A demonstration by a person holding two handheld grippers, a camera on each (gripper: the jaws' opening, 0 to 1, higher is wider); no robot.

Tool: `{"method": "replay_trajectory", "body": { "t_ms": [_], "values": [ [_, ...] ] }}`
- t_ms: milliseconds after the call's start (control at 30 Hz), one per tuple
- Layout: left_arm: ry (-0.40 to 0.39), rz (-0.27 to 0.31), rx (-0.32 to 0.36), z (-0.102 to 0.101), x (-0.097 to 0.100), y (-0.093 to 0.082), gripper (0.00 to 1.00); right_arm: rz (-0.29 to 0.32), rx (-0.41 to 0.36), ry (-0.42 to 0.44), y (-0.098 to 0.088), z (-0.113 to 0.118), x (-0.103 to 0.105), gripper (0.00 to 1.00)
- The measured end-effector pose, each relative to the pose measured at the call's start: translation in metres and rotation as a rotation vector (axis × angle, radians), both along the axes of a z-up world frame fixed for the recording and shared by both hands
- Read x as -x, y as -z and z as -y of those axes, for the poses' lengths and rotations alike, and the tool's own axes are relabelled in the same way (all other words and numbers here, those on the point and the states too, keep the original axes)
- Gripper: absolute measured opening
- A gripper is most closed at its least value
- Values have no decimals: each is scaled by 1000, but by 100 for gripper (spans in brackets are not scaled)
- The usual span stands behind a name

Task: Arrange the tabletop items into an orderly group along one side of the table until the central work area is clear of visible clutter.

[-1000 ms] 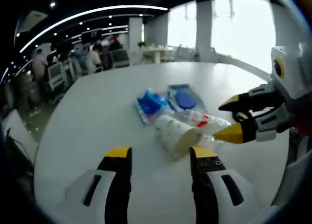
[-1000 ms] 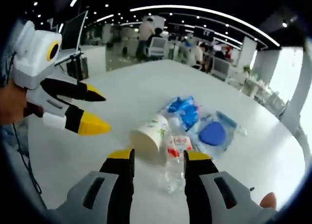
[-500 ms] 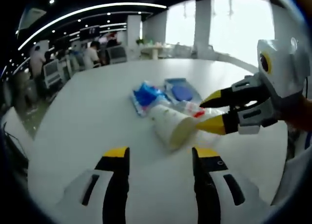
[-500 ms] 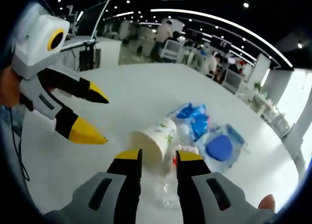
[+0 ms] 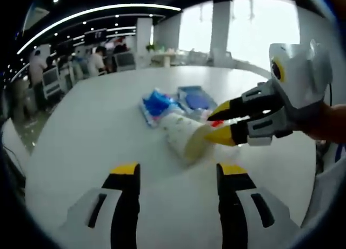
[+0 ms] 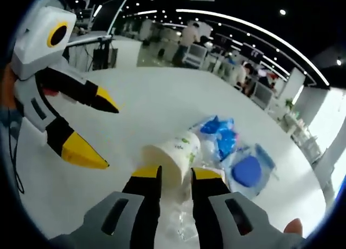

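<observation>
- White tabletop point(image 5: 97, 130) in an open office, carrying a cluster of items.
- Paper cup point(image 5: 184, 138) lying on its side; blue packet point(image 6: 219, 136) and blue-lidded container point(image 6: 247, 171) just beyond it.
- Right hand-held gripper point(image 6: 174, 174) nearly closing beside the cup over a clear plastic bottle point(image 6: 181, 227); grip unclear.
- Left hand-held gripper point(image 5: 172, 170) standing open, short of the cup.

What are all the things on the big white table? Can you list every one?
paper cup: one, white with green print, lying on its side in the middle of the table, open mouth toward the grippers
clear plastic bottle: one, see-through with a red and white label, lying beside the cup, partly behind the right gripper's jaws
blue packet: one, blue and white, crinkly, just beyond the cup
clear pouch: one, holding a round blue thing, next to the blue packet
table: one, white, round
left gripper: one, yellow tips, jaws wide apart
right gripper: one, yellow tips, jaws narrowed at the bottle
</observation>
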State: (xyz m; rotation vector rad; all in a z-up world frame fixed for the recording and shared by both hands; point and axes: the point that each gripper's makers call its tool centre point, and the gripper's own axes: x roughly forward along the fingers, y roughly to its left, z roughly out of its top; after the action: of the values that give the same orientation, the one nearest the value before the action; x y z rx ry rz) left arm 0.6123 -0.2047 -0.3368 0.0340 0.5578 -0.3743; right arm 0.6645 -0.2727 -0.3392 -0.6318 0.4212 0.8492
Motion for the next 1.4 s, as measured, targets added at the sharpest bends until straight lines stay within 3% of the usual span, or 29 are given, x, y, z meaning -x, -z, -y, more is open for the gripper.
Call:
{"method": "replay_trajectory", "body": {
  "t_ms": [333,900,1400],
  "values": [
    [36,17,9,7,-1,0,65,25,36,-30,4,-4,-5,15],
    [49,19,7,9,-2,2,64,49,68,-41,2,-1,-9,4],
    [82,39,-24,14,-2,-3,64,-18,38,-5,-5,8,-8,2]
  ]
}}
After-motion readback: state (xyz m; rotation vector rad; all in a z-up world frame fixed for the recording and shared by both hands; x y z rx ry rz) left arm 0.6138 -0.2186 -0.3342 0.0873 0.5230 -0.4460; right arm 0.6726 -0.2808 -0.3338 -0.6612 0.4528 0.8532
